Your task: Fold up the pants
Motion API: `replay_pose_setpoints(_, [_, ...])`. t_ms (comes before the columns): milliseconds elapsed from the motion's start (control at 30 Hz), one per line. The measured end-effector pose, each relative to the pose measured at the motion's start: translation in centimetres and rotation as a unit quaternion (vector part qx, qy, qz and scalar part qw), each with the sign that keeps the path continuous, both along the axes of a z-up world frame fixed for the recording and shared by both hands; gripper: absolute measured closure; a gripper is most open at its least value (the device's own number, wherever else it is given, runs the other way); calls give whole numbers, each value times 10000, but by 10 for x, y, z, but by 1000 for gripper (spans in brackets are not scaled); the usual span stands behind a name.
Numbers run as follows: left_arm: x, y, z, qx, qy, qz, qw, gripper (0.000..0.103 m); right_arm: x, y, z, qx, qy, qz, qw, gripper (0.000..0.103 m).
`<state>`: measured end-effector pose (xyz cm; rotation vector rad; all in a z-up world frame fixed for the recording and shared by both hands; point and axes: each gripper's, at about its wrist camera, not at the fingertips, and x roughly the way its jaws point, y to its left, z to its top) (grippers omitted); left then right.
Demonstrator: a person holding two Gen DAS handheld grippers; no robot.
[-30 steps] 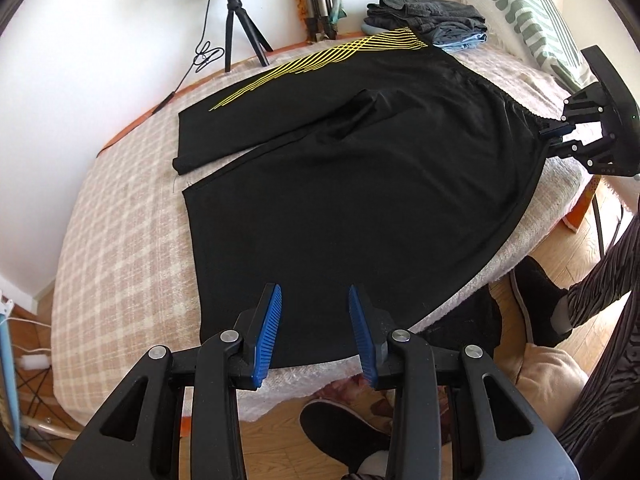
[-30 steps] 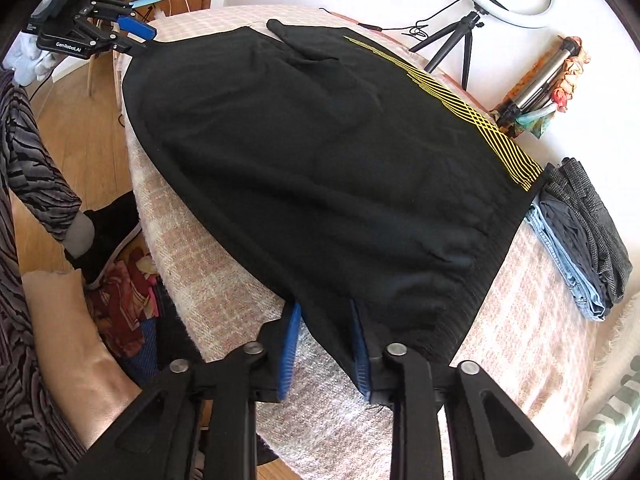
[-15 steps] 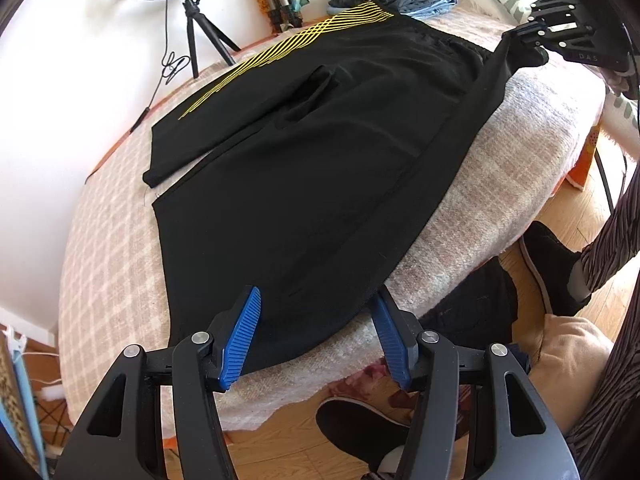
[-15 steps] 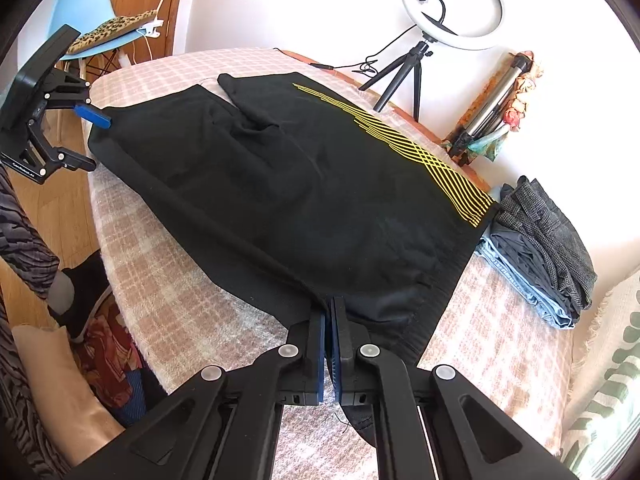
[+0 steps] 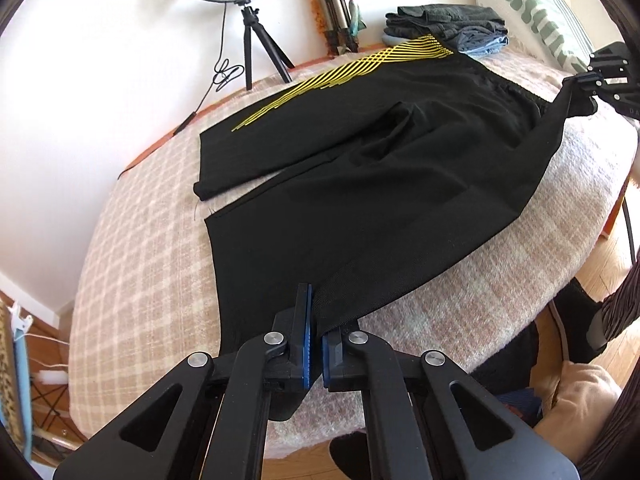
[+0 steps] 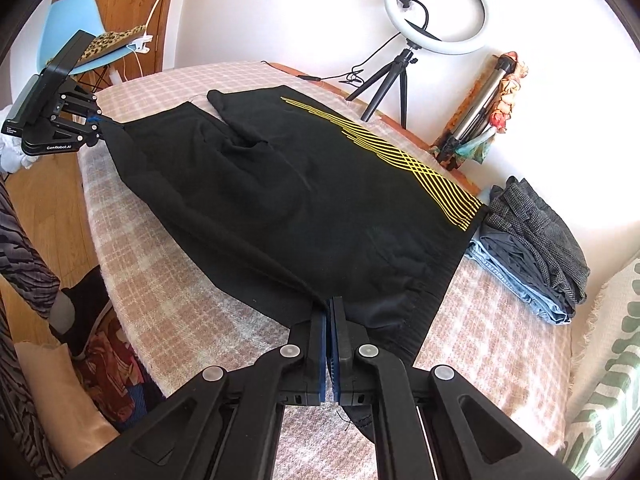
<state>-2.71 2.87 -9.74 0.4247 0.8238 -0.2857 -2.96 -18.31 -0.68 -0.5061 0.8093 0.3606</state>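
We see the black pants [image 5: 372,184] lying lengthwise on the checked bed [image 5: 140,280], our left gripper [image 5: 314,344] clamping the near leg hem, our right gripper [image 6: 330,344] clamping the waistband corner.

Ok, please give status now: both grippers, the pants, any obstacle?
Left gripper shut on pants hem corner. Right gripper shut on waistband corner. Pants flat on bed. Folded clothes stack touching the waistband's far end.

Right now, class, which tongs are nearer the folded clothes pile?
Right. The right tongs grip the pants at the waistband, on the folded clothes pile side; the left tongs grip the leg hem, far end.
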Motion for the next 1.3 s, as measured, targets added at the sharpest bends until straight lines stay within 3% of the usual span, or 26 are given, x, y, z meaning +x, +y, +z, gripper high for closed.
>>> replay_pose_setpoints(200, [25, 6, 33, -472, -447, 223, 9976, 101, 10, -1, 17, 165, -340, -261, 9989, 103])
replay_pose_setpoints(433, [58, 14, 71, -707, -1044, 457, 9910, 101, 36, -4, 45, 357, -773, -560, 9948, 103])
replay_pose_setpoints(800, [131, 4, 86, -758, -1250, 617, 9873, 101, 119, -18, 61, 301, -1045, -941, 9896, 103])
replay_pose_setpoints(1000, [188, 1, 77, -628, -1075, 731, 9895, 101, 189, -30, 44, 221, -875, -1145, 9893, 103])
replay_pose_setpoints(1300, [270, -10, 33, -231, -513, 695, 9960, 101, 276, -34, -20, -210, -311, -1298, 9908, 103])
